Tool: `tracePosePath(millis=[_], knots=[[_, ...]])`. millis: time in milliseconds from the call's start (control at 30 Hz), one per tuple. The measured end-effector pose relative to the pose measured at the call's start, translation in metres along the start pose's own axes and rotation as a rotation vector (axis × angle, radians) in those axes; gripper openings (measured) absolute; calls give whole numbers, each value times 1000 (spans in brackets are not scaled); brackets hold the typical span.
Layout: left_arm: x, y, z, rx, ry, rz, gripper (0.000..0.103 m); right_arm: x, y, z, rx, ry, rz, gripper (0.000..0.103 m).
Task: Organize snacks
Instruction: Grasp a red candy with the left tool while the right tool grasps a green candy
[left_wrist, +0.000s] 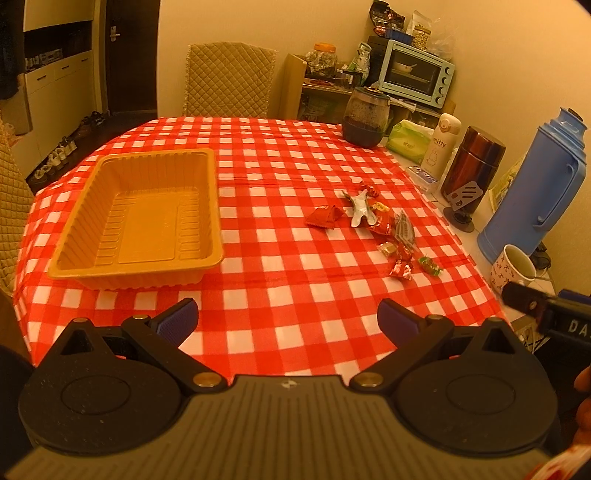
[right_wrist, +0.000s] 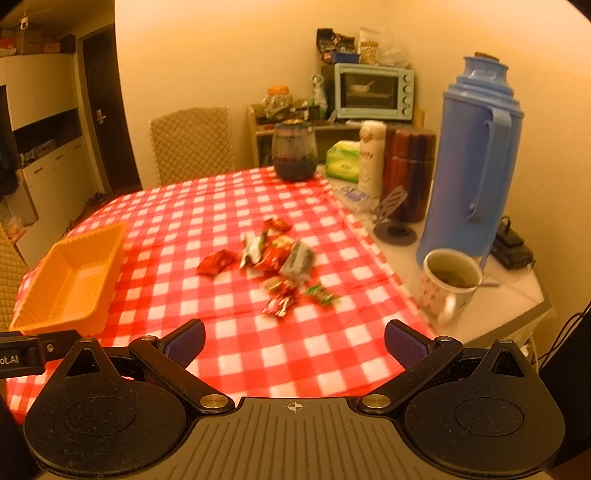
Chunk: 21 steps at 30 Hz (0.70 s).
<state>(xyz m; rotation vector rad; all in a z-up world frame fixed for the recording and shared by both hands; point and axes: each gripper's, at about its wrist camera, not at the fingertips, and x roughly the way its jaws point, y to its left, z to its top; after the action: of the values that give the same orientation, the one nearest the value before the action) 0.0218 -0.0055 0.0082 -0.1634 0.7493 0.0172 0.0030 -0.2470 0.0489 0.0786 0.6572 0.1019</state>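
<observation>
An empty orange plastic tray (left_wrist: 110, 258) sits on the left of the red-checked tablecloth (left_wrist: 288, 280); it also shows in the right wrist view (right_wrist: 44, 310). A loose pile of wrapped snacks (left_wrist: 380, 221) lies to the tray's right, also in the right wrist view (right_wrist: 273, 258): a red packet (right_wrist: 216, 262), a silver-white packet (left_wrist: 360, 210), small candies (right_wrist: 321, 293). My left gripper (left_wrist: 287, 321) is open and empty above the near table edge. My right gripper (right_wrist: 294, 341) is open and empty, near the table edge, short of the pile.
A blue thermos (right_wrist: 469, 155), a mug with a spoon (right_wrist: 448, 284), a dark red flask (right_wrist: 406, 170), a white bottle (right_wrist: 371, 158), a tissue pack (right_wrist: 343, 158) and a dark jar (right_wrist: 294, 155) stand along the table's right and far side. A quilted chair (left_wrist: 229, 79) stands behind.
</observation>
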Motion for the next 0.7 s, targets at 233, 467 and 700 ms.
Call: tracePosePath(millis=[233,467,700], knots=[[33,-13,16,39,17,-67,102,18,-25,24,-25,-52,9,102],[94,-32,26,95,62,-130,94,73,-57,30,-54,-19,93,102],[157,-65,29,200,83,-245,85,142,-78,17,-98,75,155,78]])
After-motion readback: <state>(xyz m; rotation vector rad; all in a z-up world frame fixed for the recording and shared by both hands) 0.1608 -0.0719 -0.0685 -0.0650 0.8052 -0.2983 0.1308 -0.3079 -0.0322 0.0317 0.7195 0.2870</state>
